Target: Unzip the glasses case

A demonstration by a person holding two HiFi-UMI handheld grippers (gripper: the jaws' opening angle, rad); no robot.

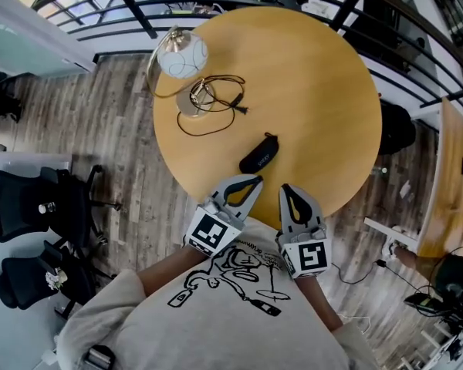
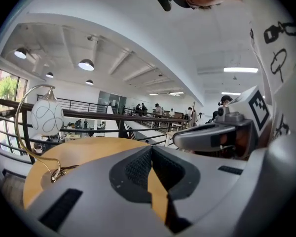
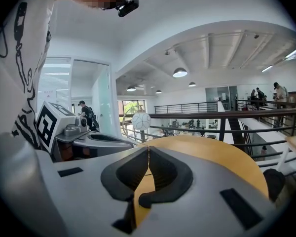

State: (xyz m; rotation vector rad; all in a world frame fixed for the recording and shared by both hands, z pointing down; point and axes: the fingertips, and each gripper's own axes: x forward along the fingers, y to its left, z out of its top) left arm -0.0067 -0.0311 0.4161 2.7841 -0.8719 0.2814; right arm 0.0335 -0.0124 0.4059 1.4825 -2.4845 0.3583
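Left gripper [image 1: 255, 180], right gripper [image 1: 285, 187] (jaws together), glasses case [image 1: 259, 154] just beyond

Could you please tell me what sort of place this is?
Probably an upper-floor office or shared workspace: black office chairs beside the round wooden table, a black railing behind it, and rows of ceiling lights.

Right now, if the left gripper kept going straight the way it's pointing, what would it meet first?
Most likely the black glasses case, lying on the table just ahead of the left gripper; height is hard to judge, so it might skim over it.
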